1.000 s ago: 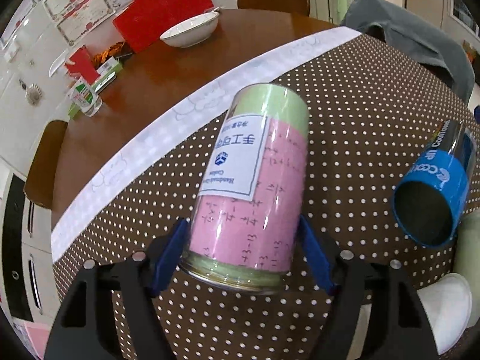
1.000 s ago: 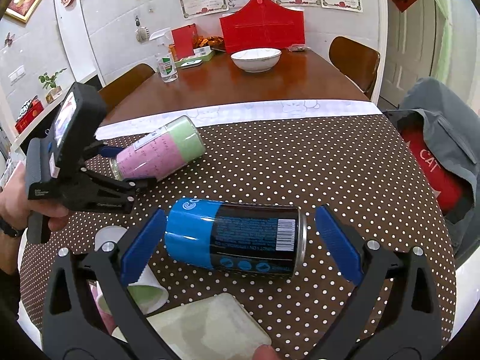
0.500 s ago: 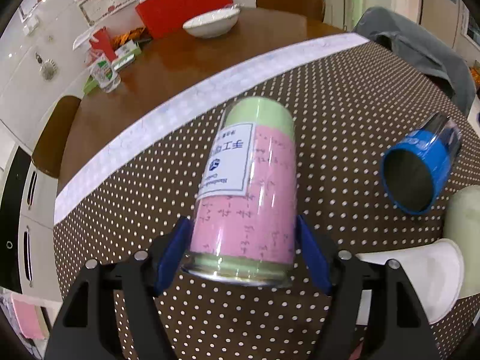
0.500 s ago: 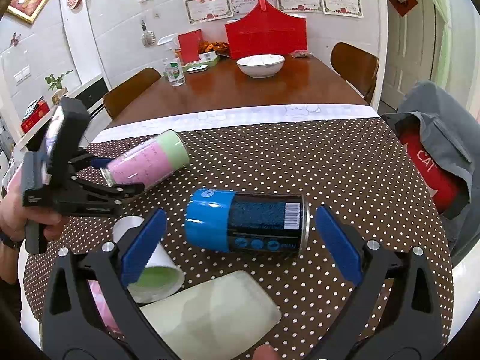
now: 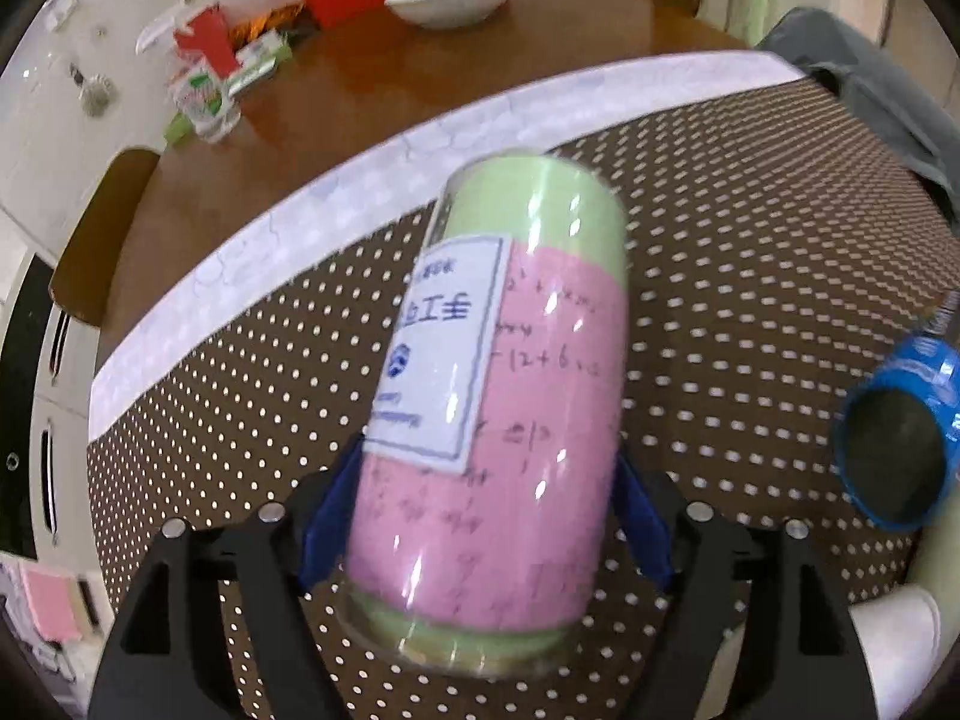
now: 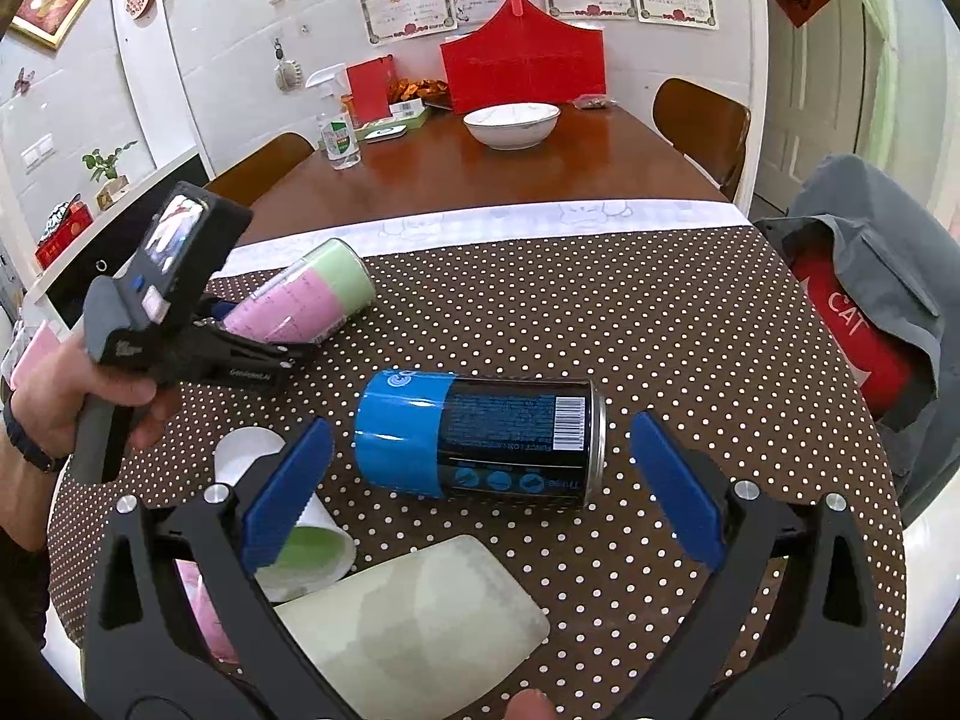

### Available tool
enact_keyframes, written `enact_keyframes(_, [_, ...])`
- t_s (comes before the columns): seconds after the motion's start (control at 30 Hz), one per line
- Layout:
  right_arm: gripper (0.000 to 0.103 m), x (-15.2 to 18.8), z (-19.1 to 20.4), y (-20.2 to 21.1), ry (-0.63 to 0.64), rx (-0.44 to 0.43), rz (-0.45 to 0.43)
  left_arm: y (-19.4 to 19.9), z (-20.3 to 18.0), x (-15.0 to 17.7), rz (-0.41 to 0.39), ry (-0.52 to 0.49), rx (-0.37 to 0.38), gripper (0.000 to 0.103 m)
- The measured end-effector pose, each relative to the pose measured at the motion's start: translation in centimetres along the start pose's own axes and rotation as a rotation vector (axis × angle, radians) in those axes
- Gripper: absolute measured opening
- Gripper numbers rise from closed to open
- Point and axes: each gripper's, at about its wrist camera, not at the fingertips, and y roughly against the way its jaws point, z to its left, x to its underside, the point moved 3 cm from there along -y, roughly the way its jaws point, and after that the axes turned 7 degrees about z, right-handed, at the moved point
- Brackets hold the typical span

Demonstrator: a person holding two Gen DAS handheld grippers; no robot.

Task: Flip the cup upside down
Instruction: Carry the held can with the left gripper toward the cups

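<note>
While your left gripper [image 5: 480,516] pinches the pink and green cup [image 5: 504,396] near its open end, both blue pads [image 5: 642,528] press against the cup's sides. From the right wrist view you can see that cup [image 6: 306,300] tilted, its green closed end pointing up and away toward the far side of the table, its gripped end low near the dotted cloth [image 6: 600,312]; whether it touches the cloth there, you cannot tell. Your left hand [image 6: 72,396] wraps the handle of that gripper [image 6: 240,330].

Your right gripper [image 6: 480,480] is spread wide, its two blue pads [image 6: 288,480] well apart and touching nothing. Between and just beyond them lies a blue and black can [image 6: 480,438] on its side on the cloth, blue end to the left, barcode end to the right. In the left wrist view the same can [image 5: 894,450] shows its dark open mouth at the right edge.

Nearer to you than the can, a white cup with a green inside [image 6: 288,516] lies on its side beside the left pad, and a pale green cup [image 6: 420,618] lies next to it under the gripper.

Beyond the cloth's white border [image 6: 480,219] the bare wooden table [image 6: 468,174] carries a white bowl [image 6: 510,123], a spray bottle [image 6: 339,132] and a red stand [image 6: 522,75] against the wall. A grey jacket [image 6: 870,252] hangs over a chair at the right.
</note>
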Motion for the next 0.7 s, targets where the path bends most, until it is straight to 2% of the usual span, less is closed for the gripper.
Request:
enact_keyframes(0.03, [0.097,0.1,0.0,-0.1,0.000,0.000,0.001,-0.3,0.1,-0.1,0.010,0.008,-0.001,0.076])
enact_keyframes(0.1, [0.097,0.1,-0.2,-0.3,-0.003,0.000,0.006,0.1,1.1,-0.4,-0.049,0.073,0.093,0.076])
enact_keyframes(0.13, [0.097,0.1,-0.3,-0.3,-0.005,0.001,0.007,0.1,1.4,-0.5,-0.053,0.095,0.122,0.074])
enact_keyframes(0.33, [0.097,0.1,-0.5,0.5,-0.007,0.006,-0.006,1.6,0.9,1.2,-0.119,0.083,0.083,0.070])
enact_keyframes(0.7, [0.097,1.9,1.6,5.8,0.015,-0.018,-0.068,9.3,0.9,7.6,-0.262,0.125,0.061,0.068])
